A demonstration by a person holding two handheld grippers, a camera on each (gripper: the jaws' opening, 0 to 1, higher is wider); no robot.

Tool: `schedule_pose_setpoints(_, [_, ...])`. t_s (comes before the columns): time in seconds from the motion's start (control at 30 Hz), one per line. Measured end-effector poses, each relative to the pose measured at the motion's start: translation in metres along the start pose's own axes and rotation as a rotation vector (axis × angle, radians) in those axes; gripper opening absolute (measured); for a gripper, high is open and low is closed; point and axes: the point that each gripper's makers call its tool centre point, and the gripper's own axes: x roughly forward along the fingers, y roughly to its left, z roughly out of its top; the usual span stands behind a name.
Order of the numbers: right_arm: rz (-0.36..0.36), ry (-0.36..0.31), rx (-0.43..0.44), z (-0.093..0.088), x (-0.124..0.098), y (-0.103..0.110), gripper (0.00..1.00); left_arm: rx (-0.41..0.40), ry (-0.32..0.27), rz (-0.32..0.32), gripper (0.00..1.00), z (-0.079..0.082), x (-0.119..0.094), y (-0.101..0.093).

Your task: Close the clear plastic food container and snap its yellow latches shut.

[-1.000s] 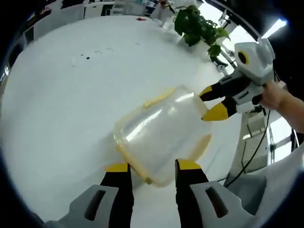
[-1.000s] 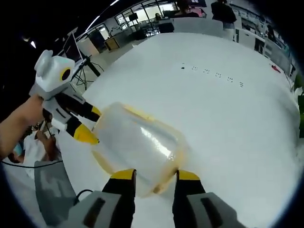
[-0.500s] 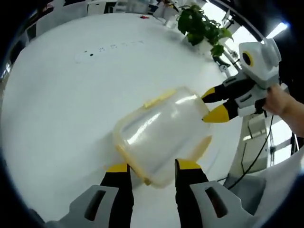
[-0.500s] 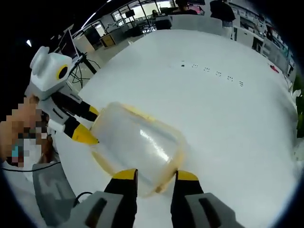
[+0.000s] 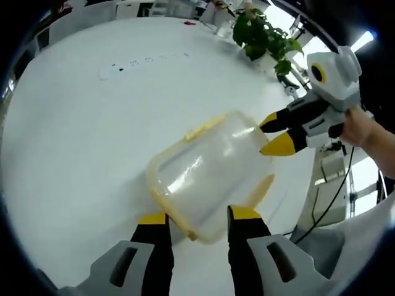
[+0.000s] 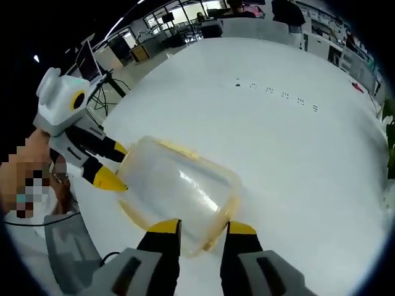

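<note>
Two grippers flank the container point(image 5: 207, 172) on the worktop point(image 5: 80, 129) along its long axis: the left gripper point(image 5: 197, 217) is spread at one short end, the right gripper point(image 6: 196, 227) likewise at the opposite end.

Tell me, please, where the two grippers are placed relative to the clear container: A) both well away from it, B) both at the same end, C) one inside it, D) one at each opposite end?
D: the left gripper sits at one end of the container, the right gripper at the opposite end.
</note>
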Motion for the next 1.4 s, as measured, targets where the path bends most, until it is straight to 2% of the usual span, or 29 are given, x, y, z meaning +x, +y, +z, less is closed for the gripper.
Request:
schedule_pose_setpoints(0.2, [-0.007,-0.004,0.028,-0.002,0.0,0.003,0.24,0.008,0.017,-0.013,0.32,-0.001,-0.003,0.001])
schedule_pose_setpoints(0.6, [-0.005,-0.043,0.082,-0.006,-0.003,0.002,0.27,0.014,-0.002,-0.033,0.35,-0.002,-0.005,0.002])
schedule_pose_setpoints(0.63, [-0.014,-0.047,0.056,-0.005,-0.003,0.002,0.27,0.008,-0.007,-0.025,0.35,0.0,-0.005,0.002])
schedule_pose_setpoints(0.67, [-0.034,-0.036,-0.031,-0.004,-0.005,0.001,0.28,0.036,-0.011,-0.015,0.36,0.0,-0.005,0.002])
schedule_pose_setpoints(0.73, [-0.016,-0.008,-0.04,-0.008,-0.005,0.007,0.3,0.044,-0.011,-0.016,0.38,0.0,-0.005,0.002])
schedule_pose_setpoints(0.8, [-0.002,-0.014,-0.039,-0.008,-0.006,0.008,0.28,0.053,-0.025,-0.015,0.43,0.001,-0.006,0.003])
schedule_pose_setpoints(0.9, [-0.013,-0.045,-0.091,-0.004,-0.011,0.005,0.22,0.041,-0.063,-0.029,0.51,0.005,-0.009,0.001])
schedule_pose_setpoints(1.03, [0.001,-0.055,-0.116,-0.002,-0.016,0.007,0.22,0.048,-0.071,-0.022,0.46,0.006,-0.013,0.002])
schedule_pose_setpoints(1.1, [-0.02,-0.051,-0.163,-0.001,-0.018,0.005,0.2,0.064,-0.074,-0.026,0.45,0.007,-0.015,-0.001])
schedule_pose_setpoints(1.13, [-0.009,-0.044,-0.214,-0.001,-0.017,0.009,0.21,0.075,-0.074,-0.03,0.43,0.008,-0.016,-0.003])
schedule_pose_setpoints(1.17, [-0.004,-0.043,-0.231,-0.001,-0.016,0.012,0.24,0.08,-0.073,-0.033,0.42,0.009,-0.017,-0.005])
schedule_pose_setpoints(1.4, [0.01,-0.045,-0.251,-0.001,-0.016,0.019,0.23,0.118,-0.09,-0.044,0.42,0.015,-0.024,-0.011])
